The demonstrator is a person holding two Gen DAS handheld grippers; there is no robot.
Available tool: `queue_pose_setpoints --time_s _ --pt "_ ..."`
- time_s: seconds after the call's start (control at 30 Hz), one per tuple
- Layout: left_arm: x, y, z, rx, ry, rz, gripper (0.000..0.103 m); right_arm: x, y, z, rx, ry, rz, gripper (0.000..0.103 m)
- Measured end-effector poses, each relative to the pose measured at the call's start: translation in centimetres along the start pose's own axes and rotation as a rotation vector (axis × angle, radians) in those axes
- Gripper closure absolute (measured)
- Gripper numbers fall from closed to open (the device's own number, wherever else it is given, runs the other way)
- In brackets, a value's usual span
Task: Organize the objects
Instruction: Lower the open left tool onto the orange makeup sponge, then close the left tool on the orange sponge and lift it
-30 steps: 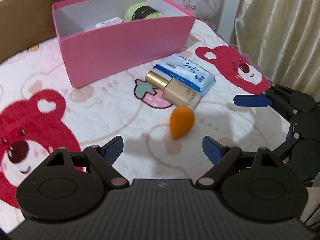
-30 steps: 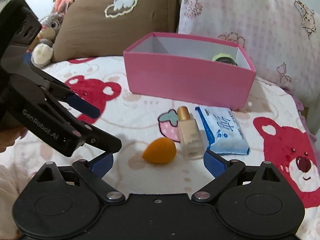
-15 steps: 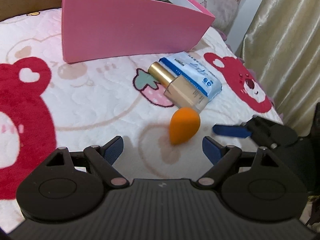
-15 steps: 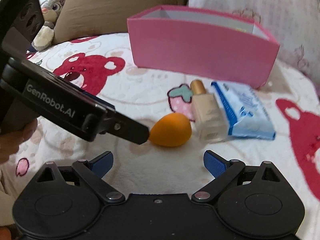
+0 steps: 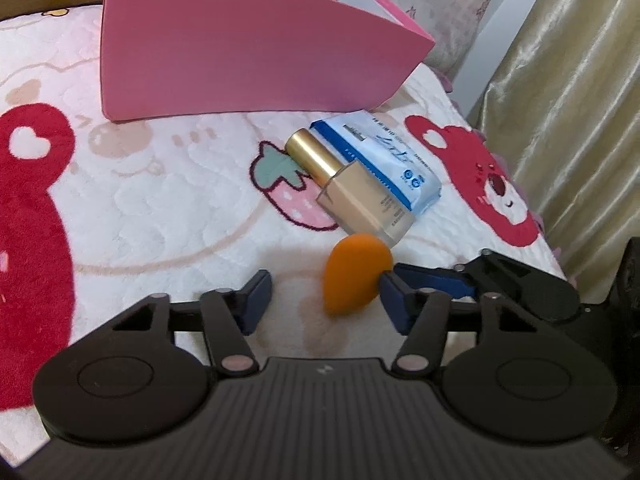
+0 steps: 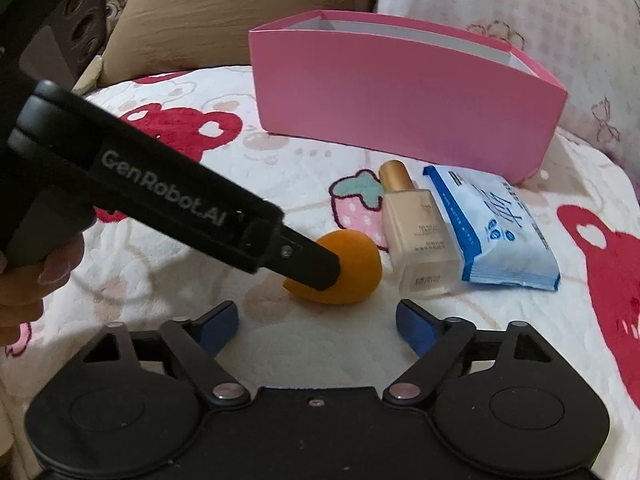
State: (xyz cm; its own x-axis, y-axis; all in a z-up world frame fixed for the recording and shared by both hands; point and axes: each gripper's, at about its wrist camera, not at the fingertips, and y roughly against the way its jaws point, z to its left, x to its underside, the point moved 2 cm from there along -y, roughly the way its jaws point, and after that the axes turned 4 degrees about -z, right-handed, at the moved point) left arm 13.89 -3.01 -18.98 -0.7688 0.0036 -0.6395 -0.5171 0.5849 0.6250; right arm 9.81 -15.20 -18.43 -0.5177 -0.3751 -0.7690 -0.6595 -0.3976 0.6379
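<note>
Because the orange sponge (image 5: pixel 356 274) lies on the bed (image 5: pixel 160 208) beside the foundation bottle (image 5: pixel 352 196), it is approached by the spread left gripper (image 5: pixel 324 300); the right gripper (image 6: pixel 316 326) is kept spread nearby.

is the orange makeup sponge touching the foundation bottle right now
Cannot tell. In the right wrist view the orange egg-shaped makeup sponge nearly meets the beige glass foundation bottle; the left wrist view overlaps them, showing neither contact nor gap.
</note>
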Motion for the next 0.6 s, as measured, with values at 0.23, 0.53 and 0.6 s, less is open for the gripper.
queue_pose_setpoints --time_s 0.23,0.53,0.6 --pt "-0.2 0.3 -0.6 0.041 -0.028 -0.002 0.069 -0.3 -0.3 0.0 0.0 0.003 -0.02 0.031" --pt "-0.5 -0.2 -1.1 0.062 -0.069 0.038 0.069 -0.3 -0.4 -0.6 0.017 -0.024 -0.029 0.051" --pt "-0.7 -0.2 -1.2 0.066 -0.07 0.044 0.068 -0.3 -0.5 -0.6 0.02 -0.026 -0.028 0.05"
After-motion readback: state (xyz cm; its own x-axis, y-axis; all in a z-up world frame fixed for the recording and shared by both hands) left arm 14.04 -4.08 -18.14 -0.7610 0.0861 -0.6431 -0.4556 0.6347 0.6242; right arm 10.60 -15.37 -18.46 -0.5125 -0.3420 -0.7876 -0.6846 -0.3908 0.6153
